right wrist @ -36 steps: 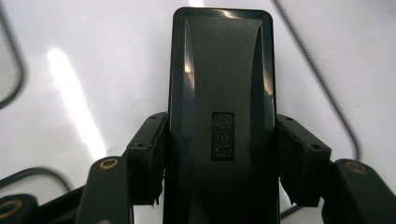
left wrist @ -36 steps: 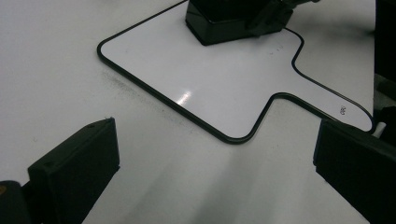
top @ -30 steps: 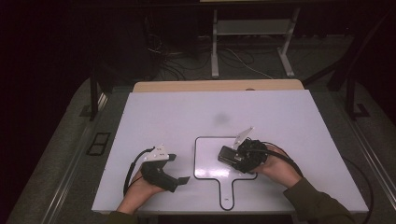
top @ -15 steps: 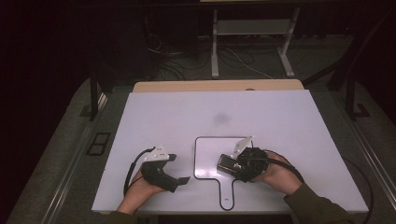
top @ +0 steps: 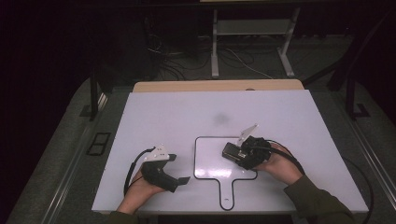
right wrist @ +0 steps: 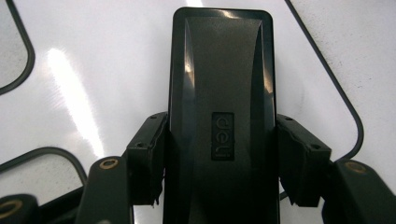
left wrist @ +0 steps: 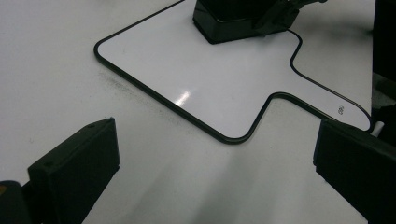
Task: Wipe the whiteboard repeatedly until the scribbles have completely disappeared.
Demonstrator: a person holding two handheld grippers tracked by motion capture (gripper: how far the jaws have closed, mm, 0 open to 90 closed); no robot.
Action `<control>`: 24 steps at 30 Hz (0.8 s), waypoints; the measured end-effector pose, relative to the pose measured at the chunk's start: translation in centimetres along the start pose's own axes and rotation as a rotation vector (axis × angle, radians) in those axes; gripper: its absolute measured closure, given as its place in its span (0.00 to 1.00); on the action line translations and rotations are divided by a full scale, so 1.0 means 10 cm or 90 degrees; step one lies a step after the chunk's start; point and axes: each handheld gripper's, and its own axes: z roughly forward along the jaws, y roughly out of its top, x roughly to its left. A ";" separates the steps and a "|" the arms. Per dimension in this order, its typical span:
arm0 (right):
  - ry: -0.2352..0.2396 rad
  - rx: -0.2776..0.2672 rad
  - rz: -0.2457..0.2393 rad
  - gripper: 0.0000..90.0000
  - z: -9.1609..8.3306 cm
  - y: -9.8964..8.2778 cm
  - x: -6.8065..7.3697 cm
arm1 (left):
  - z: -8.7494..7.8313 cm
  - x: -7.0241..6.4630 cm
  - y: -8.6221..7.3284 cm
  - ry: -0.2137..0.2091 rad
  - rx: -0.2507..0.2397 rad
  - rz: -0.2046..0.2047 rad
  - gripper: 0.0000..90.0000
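Right gripper clamped on black eraser, jaws unchanged, now shifted slightly left, lower on paddle-shaped whiteboard. Looks like wiping stroke underway. Left gripper wide open, empty, parked beside board.

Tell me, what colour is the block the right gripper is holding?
Black and shiny. The block shows best in the right gripper view, squeezed between the right gripper fingers.
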 end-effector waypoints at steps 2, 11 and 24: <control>0.008 0.002 -0.004 0.43 -0.01 -0.01 0.03 | 0.00 0.00 0.00 0.000 0.000 0.000 0.00; 0.039 0.003 -0.041 0.43 -0.04 -0.04 0.23 | 0.00 0.00 0.00 -0.001 0.000 0.000 0.00; 0.042 -0.010 -0.002 0.43 0.00 -0.01 0.06 | -0.01 0.03 -0.01 -0.003 -0.003 -0.004 0.00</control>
